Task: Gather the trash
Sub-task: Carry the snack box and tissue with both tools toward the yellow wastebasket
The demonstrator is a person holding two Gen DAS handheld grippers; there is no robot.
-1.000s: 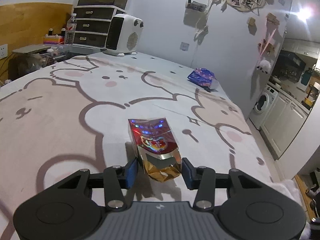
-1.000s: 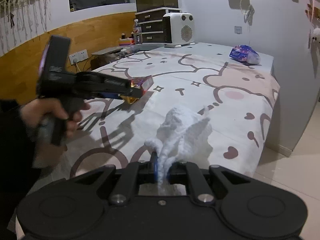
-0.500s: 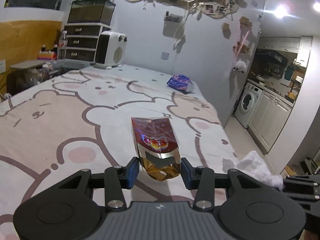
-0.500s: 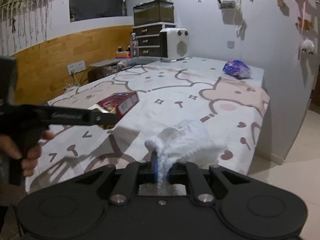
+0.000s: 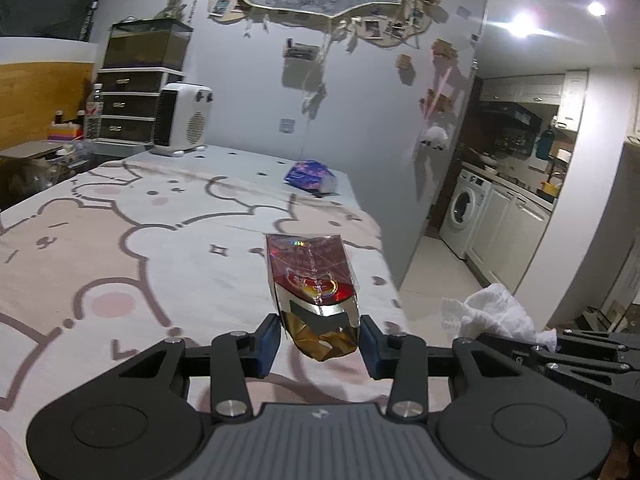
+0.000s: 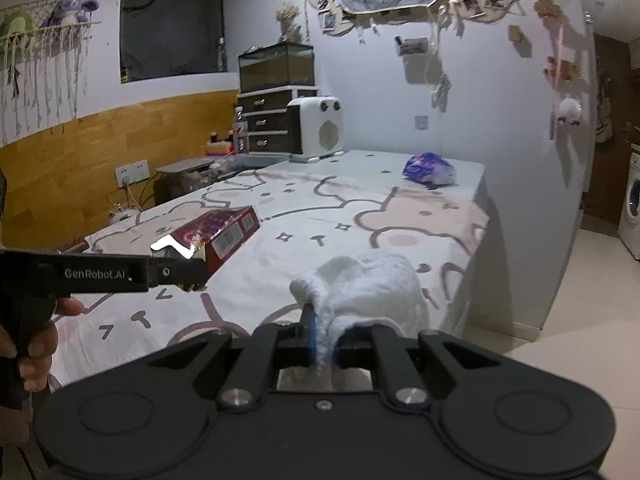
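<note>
Two grippers in shot, both loaded. Going big to small:

Bed sheet [image 5: 140,240] with the cartoon bear print, filling the left and middle of both views. Up at the far end, upper left of the left wrist view, a glass tank [image 5: 146,46] stacked on a dark drawer unit [image 5: 128,108], with a white fan heater [image 5: 182,120] just beside it on the right. Washing machine [image 5: 464,208] off at the right, past the end of the wall. Blue crinkly packet [image 5: 310,176] lying on the far part of the sheet near the wall, well apart from the rest.

Now the trash. Left gripper [image 5: 320,344] low centre of its own view, blue pads clamped on either side of a red and gold snack box [image 5: 316,280], pinching the crumpled gold end. Box up off the sheet and poking forward; seen from the right wrist view at middle left, barcode side showing. Hand [image 6: 32,344] wrapped round that gripper's handle at the far left edge of the same view.

Right gripper [image 6: 324,340] low centre of its own view, jaws squeezed nearly together on a white fluffy wad [image 6: 360,284], nipped by a thin bit with the rest bunched up ahead of the fingers. Can't tell if cloth or paper. Also peeking in at the lower right of the left wrist view.
</note>
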